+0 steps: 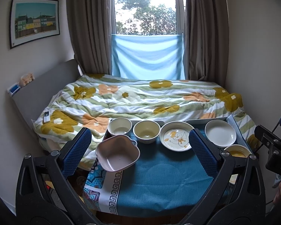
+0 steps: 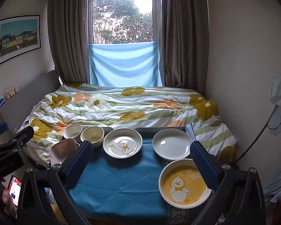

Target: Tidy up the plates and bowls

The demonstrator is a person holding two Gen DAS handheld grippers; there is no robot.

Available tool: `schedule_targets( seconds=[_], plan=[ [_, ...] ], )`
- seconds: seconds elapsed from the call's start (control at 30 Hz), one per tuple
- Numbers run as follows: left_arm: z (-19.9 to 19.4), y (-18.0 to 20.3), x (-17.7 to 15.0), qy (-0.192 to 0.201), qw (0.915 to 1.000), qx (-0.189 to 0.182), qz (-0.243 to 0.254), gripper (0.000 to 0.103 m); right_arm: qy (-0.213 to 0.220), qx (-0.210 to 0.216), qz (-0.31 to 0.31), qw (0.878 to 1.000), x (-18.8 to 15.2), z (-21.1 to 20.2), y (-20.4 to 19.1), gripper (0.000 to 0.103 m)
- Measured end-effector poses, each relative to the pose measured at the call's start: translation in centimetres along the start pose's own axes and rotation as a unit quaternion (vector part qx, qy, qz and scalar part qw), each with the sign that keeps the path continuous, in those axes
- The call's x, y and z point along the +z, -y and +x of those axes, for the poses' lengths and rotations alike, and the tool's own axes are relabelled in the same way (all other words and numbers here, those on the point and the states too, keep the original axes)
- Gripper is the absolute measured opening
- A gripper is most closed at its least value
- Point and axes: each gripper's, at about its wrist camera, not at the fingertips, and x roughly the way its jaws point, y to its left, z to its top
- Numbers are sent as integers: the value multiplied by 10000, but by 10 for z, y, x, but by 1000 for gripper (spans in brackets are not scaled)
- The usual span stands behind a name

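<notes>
On a blue cloth-covered table [image 1: 159, 178] stand a pink square bowl [image 1: 117, 154] at front left, two cream bowls [image 1: 119, 127] [image 1: 146, 131] behind it, a white duck plate [image 1: 176, 136], a plain white plate [image 1: 220, 133] and a yellow duck plate [image 2: 185, 184] at front right. My left gripper [image 1: 140, 150] is open and empty above the table's near side. My right gripper [image 2: 140, 163] is open and empty, its right finger over the yellow duck plate's rim. The same dishes show in the right wrist view: pink bowl [image 2: 62, 151], cream bowls [image 2: 72, 130] [image 2: 92, 136], duck plate [image 2: 122, 145], plain plate [image 2: 171, 143].
A bed with a flowered quilt [image 1: 140, 101] lies right behind the table. A remote [image 1: 46, 117] rests on the quilt at left. Two grey trays [image 2: 178, 128] sit at the table's far edge. A phone [image 2: 15, 187] glows low left in the right wrist view.
</notes>
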Motion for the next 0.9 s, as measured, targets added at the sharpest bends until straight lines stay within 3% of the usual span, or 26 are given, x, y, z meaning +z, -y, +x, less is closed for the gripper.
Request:
schedule_targets(
  seconds=[0.9],
  plan=[
    [-1,-2,2,16,10000,1,3,103,18,-6,7,10000,4,0,3,103]
  ],
)
